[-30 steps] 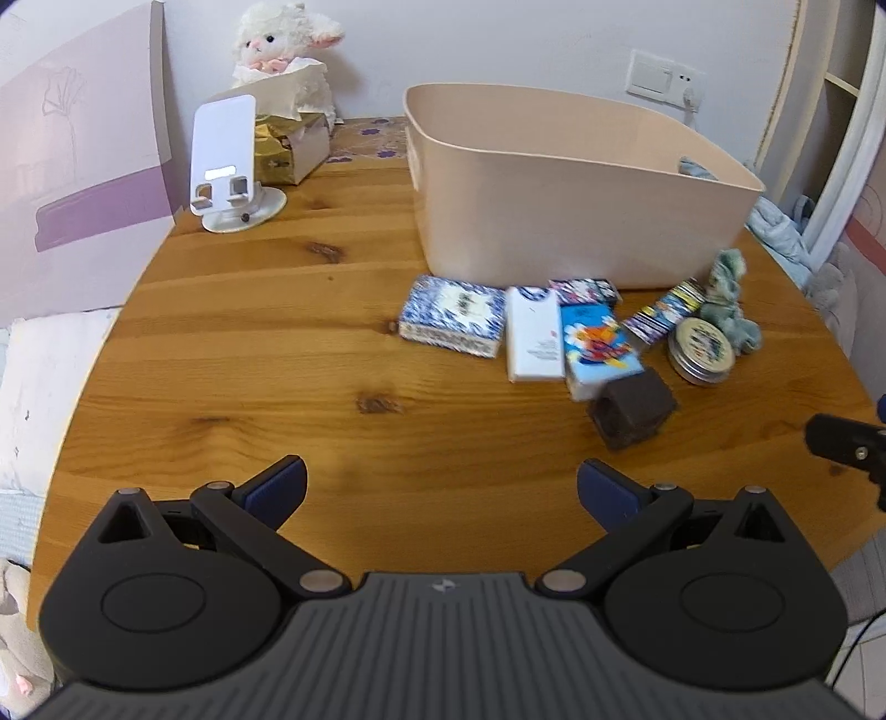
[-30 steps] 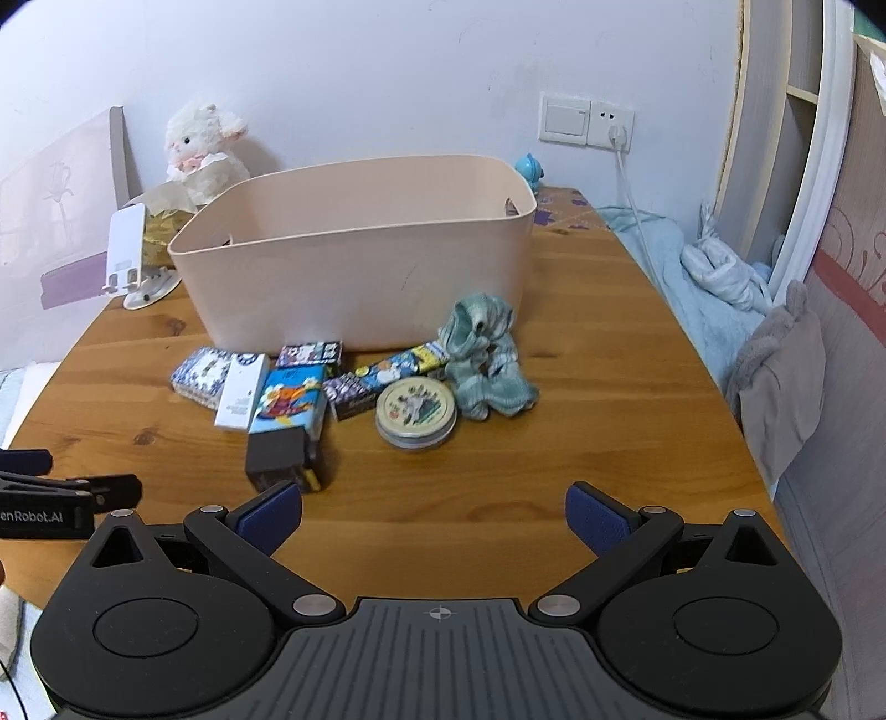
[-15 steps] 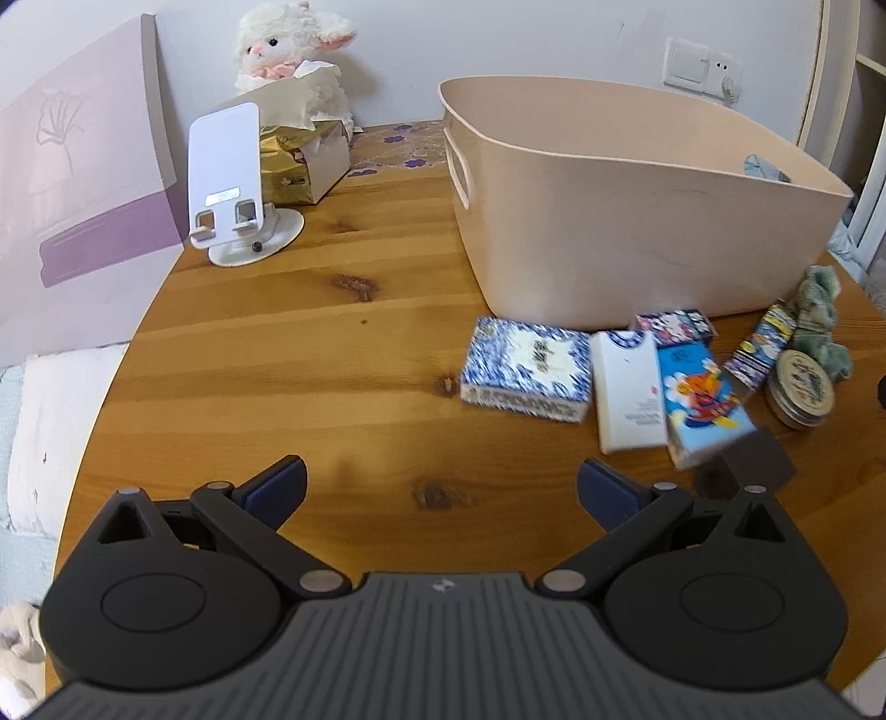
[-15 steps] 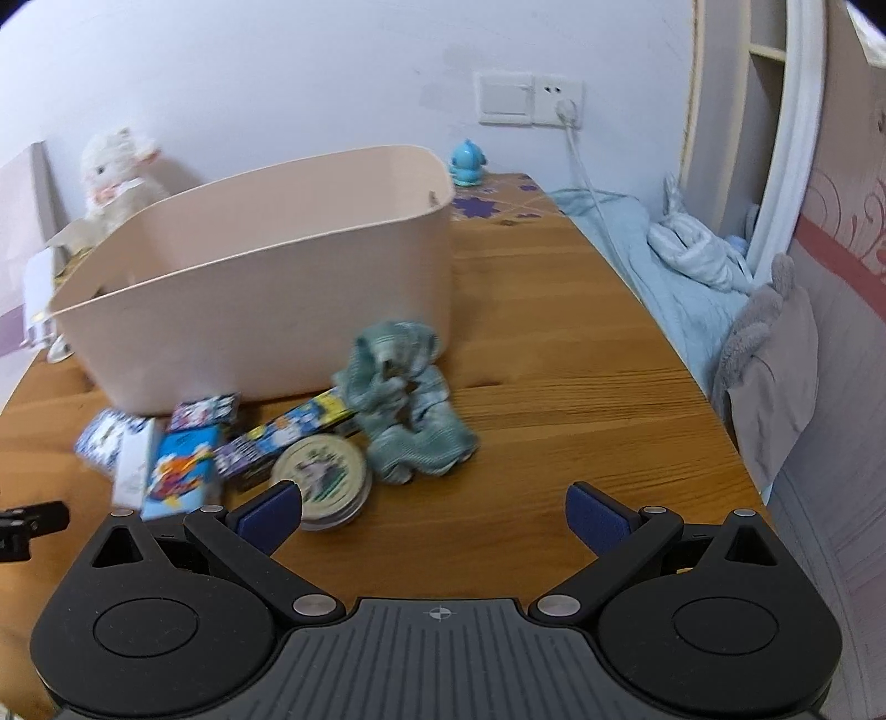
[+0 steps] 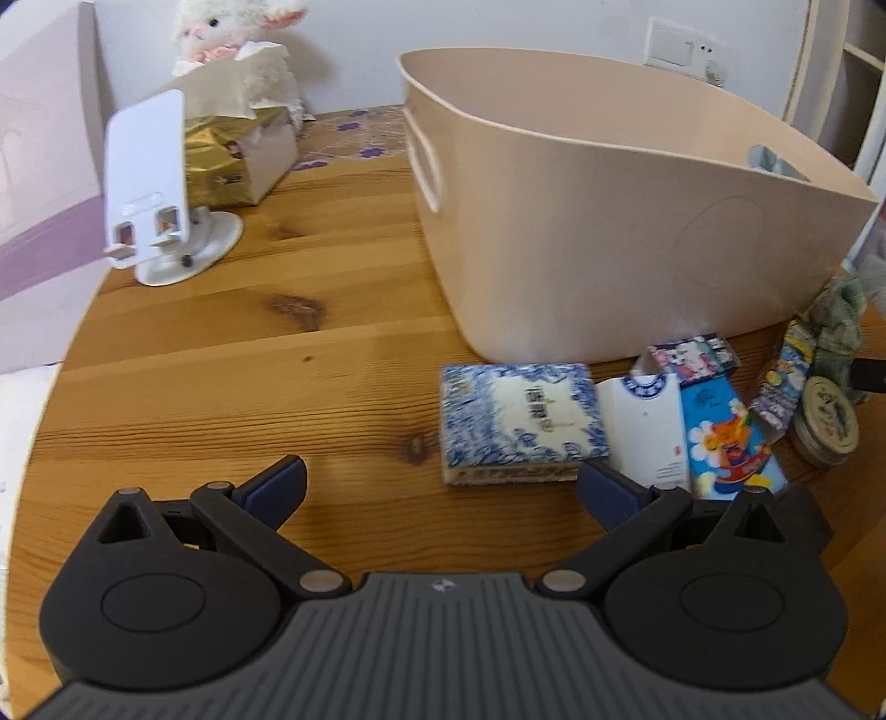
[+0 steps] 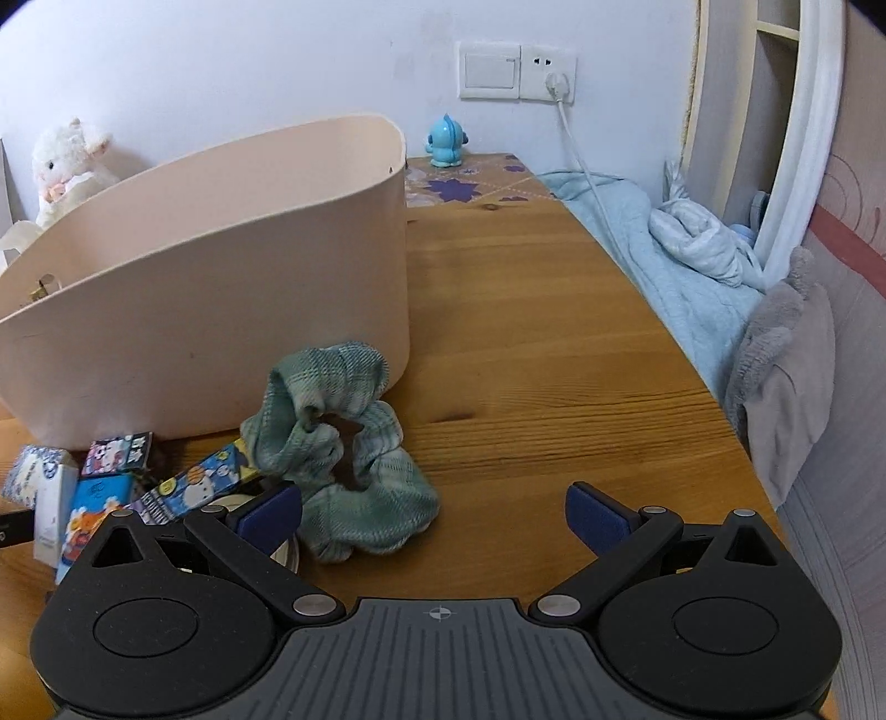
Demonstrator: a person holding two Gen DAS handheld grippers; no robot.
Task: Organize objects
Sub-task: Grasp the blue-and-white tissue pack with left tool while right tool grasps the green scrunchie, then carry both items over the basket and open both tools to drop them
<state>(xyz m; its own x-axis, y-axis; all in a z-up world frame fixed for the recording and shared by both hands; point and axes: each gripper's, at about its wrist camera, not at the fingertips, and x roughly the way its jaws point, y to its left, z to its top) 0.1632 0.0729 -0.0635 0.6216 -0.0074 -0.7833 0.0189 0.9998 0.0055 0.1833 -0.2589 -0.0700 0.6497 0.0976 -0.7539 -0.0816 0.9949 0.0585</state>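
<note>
A beige tub (image 5: 609,221) (image 6: 221,288) stands on the wooden table (image 5: 277,360). In front of it lie a blue-and-white patterned box (image 5: 520,421), a white card box (image 5: 648,432), a blue cartoon box (image 5: 725,437), a small cartoon pack (image 5: 695,354), a long cartoon pack (image 5: 783,382), a round tin (image 5: 828,426) and a green scrunchie (image 6: 343,448). My left gripper (image 5: 440,487) is open and empty, just short of the patterned box. My right gripper (image 6: 434,512) is open and empty, its left finger beside the scrunchie.
A white phone stand (image 5: 155,188), a gold tissue box (image 5: 232,160) and a plush lamb (image 5: 232,33) sit at the back left. A blue figurine (image 6: 447,138) stands by the wall. Bedding (image 6: 664,260) lies beyond the table's right edge.
Both grippers have moved forward toward the objects. The left now reaches the patterned box; the right has closed in on the scrunchie. Both stayed open.
</note>
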